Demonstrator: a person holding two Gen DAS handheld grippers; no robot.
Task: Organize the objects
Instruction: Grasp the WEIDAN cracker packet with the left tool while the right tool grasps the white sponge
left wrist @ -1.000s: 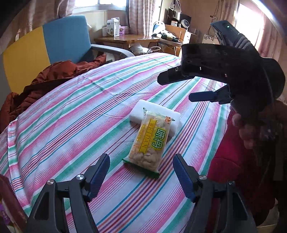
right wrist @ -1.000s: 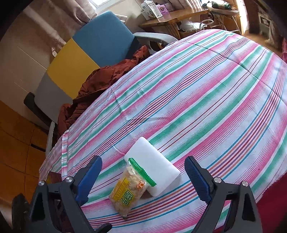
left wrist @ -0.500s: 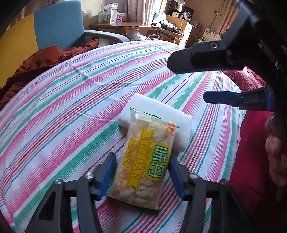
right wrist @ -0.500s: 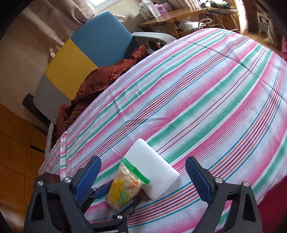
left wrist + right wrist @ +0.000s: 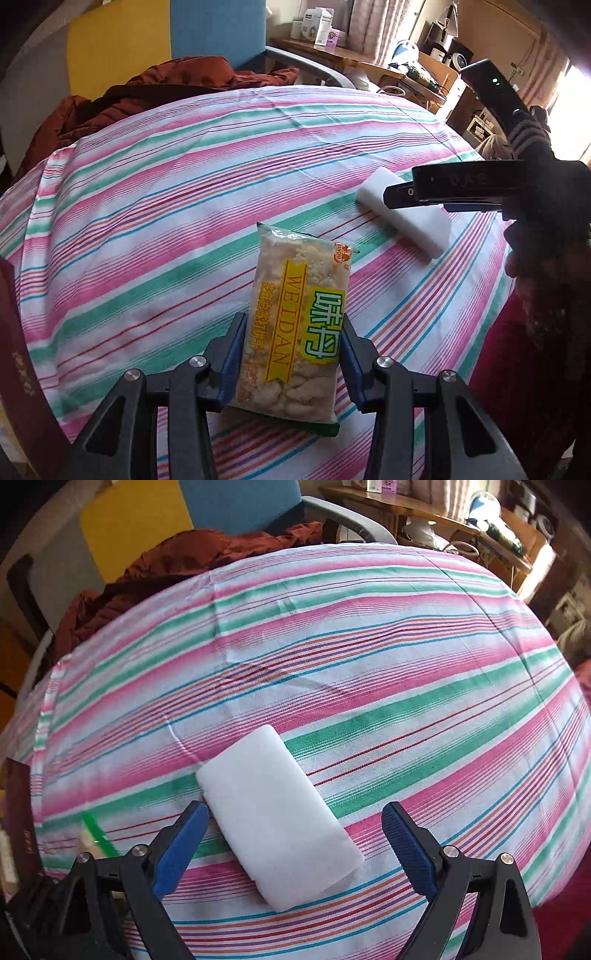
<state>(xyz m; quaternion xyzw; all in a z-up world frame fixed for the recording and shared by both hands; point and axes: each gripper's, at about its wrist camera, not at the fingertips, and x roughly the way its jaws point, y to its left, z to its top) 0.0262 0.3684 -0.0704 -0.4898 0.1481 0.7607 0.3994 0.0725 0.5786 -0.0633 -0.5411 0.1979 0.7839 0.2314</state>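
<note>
A clear snack packet [image 5: 295,317] with a yellow label and green characters is clamped at its lower half between the blue pads of my left gripper [image 5: 293,354], which is shut on it. It sits apart from a white foam block [image 5: 417,221] lying on the striped tablecloth [image 5: 147,206]. In the right wrist view, the white block [image 5: 277,812] lies between the wide-apart fingers of my right gripper [image 5: 293,845], which is open and touches nothing. The packet's green edge [image 5: 94,830] shows blurred at far left. My right gripper [image 5: 402,194] hovers over the block.
A rust-brown jacket [image 5: 166,85] lies on a yellow and blue chair [image 5: 155,33] beyond the table's far edge. A wooden desk [image 5: 351,55] with boxes stands behind. A dark red book [image 5: 18,369] stands at the left edge. A person's hand [image 5: 535,258] holds the right gripper.
My left gripper closed on the snack packet and drew it off the white block to the left. My right gripper came down and forward until the block lay between its open fingers.
</note>
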